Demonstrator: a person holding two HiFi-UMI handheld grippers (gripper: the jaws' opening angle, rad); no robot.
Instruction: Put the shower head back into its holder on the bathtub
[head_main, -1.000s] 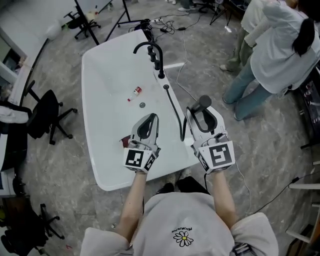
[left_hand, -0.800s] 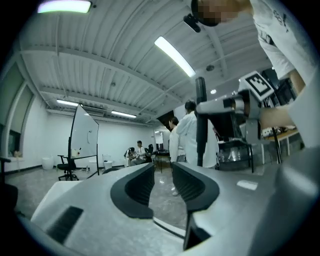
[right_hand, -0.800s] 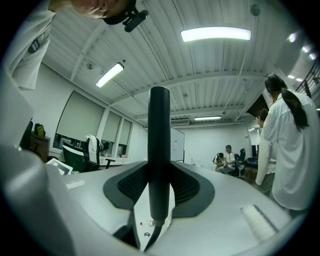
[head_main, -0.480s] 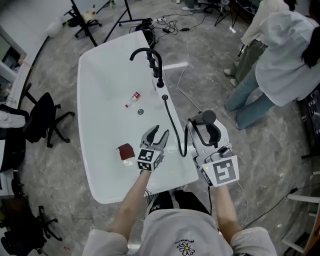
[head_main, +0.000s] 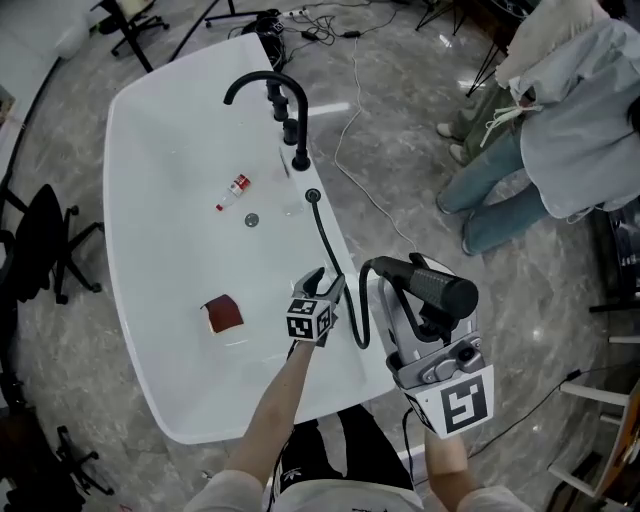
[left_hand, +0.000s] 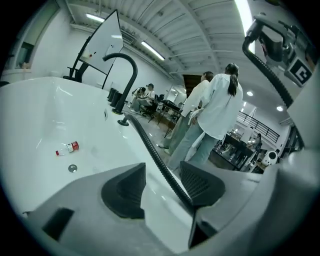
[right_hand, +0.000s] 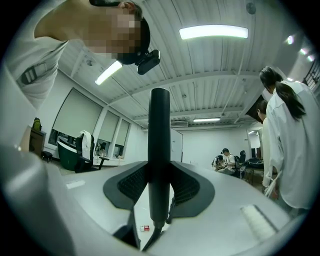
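Note:
The black shower head (head_main: 437, 285) is raised off the tub's right side, and my right gripper (head_main: 420, 302) is shut on its handle (right_hand: 160, 150). Its black hose (head_main: 335, 255) runs from a fitting (head_main: 313, 196) on the white bathtub's rim (head_main: 350, 360), loops down and climbs to the head. My left gripper (head_main: 325, 284) is low over that rim. Its jaws are opening, and the hose (left_hand: 152, 150) passes between them close to the right pad (left_hand: 202, 182), not gripped. The black faucet (head_main: 270, 95) and its posts stand farther along the rim.
In the tub lie a small red-labelled bottle (head_main: 233, 189), the drain (head_main: 252, 219) and a brown block (head_main: 222, 314). People (head_main: 560, 130) stand on the floor to the right, beside loose cables (head_main: 350, 120). A black office chair (head_main: 40, 250) is on the left.
My left gripper has dropped from above the tub to the rim beside the hose, and its jaws have gone from shut to open. The right gripper has drawn the shower head nearer and to the right.

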